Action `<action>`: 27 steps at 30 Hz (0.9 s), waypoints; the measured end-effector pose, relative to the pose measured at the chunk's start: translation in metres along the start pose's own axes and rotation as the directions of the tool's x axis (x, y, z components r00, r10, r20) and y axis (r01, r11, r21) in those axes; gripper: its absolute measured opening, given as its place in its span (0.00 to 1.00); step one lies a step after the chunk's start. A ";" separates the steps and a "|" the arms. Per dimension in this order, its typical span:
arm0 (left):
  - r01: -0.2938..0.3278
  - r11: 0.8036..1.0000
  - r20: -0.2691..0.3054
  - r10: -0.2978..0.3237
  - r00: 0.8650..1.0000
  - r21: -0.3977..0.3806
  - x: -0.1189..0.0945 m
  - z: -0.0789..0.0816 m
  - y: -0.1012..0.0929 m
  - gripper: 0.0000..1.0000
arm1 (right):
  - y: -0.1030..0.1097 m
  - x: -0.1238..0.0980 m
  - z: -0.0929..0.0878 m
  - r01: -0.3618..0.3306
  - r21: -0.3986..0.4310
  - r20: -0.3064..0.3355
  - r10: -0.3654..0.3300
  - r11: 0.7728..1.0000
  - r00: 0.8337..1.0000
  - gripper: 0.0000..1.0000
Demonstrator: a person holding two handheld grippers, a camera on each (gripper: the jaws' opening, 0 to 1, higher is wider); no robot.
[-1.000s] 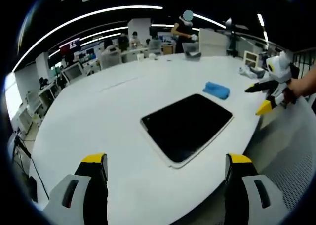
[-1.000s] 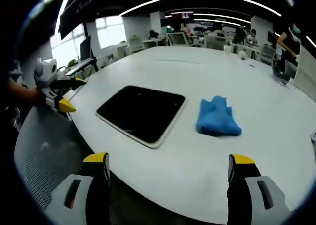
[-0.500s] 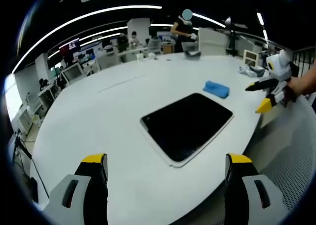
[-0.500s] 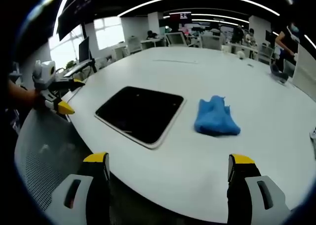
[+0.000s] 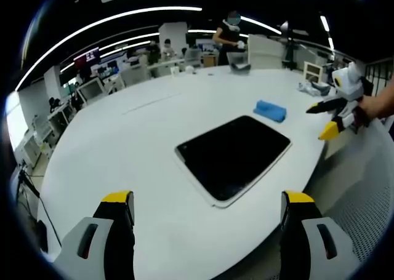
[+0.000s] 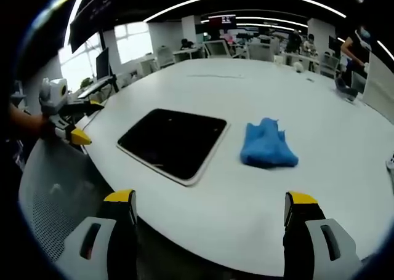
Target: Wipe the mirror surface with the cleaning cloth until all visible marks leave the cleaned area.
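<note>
A large white round-edged table (image 5: 123,144) is seen in both views, set in an open office with strip ceiling lights. A dark, glossy rectangular mirror with a thin white frame and rounded corners (image 5: 234,155) (image 6: 174,142) lies flat on the table, near the edge closest to the grippers. No marks can be made out on its surface at this resolution.

A crumpled blue cleaning cloth (image 6: 266,146) (image 5: 269,111) rests on the bare tabletop just beside the mirror, apart from its frame. In the right gripper view it is placed to the right of the mirror; in the left gripper view it is placed beyond the mirror's far right corner.

The left gripper (image 5: 208,200), with black jaws tipped in yellow, is held above the table's near edge with its jaws wide apart and nothing between them. It is also seen at the left of the right gripper view (image 6: 79,121), gripped by a hand (image 6: 24,123), off the table edge.

The right gripper (image 6: 209,200) is likewise held with its yellow-tipped jaws spread and empty, short of the table. It is seen at the right of the left gripper view (image 5: 325,120), held by a hand (image 5: 377,104), near the table edge and well apart from the cloth.

A grey perforated surface (image 6: 58,197) is seen beside the table edge.
</note>
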State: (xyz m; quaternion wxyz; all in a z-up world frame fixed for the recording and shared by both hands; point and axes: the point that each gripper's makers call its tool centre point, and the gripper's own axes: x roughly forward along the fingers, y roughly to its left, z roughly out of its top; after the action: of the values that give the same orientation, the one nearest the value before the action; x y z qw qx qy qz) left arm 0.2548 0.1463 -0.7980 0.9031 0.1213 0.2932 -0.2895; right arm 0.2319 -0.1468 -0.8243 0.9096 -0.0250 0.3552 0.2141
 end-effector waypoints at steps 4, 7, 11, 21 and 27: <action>-0.014 0.999 0.001 0.014 1.000 -0.035 -0.002 -0.002 0.007 1.00 | 0.004 0.000 0.004 0.004 -0.022 0.014 -0.003 1.000 1.000 1.00; -0.005 1.000 0.003 0.005 1.000 -0.027 -0.002 -0.001 0.004 1.00 | 0.000 -0.003 0.005 0.024 -0.024 0.028 -0.023 0.999 0.999 1.00; -0.020 0.999 0.023 0.021 1.000 -0.036 -0.003 0.003 0.007 1.00 | -0.004 -0.006 0.006 0.043 -0.033 0.047 -0.041 0.999 0.998 1.00; -0.038 0.997 0.045 0.041 0.998 -0.069 -0.007 0.006 0.011 1.00 | -0.012 -0.011 0.011 0.082 -0.045 0.068 -0.079 0.996 0.995 1.00; -0.014 0.998 0.030 0.016 0.999 -0.056 -0.005 0.005 0.006 1.00 | -0.022 -0.017 0.012 0.124 0.003 0.084 -0.124 0.992 0.989 1.00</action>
State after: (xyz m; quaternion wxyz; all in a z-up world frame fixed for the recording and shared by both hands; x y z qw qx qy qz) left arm 0.2573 0.1516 -0.7911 0.9127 0.0940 0.2862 -0.2762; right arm 0.2378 -0.1710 -0.8061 0.9352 -0.0392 0.3142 0.1586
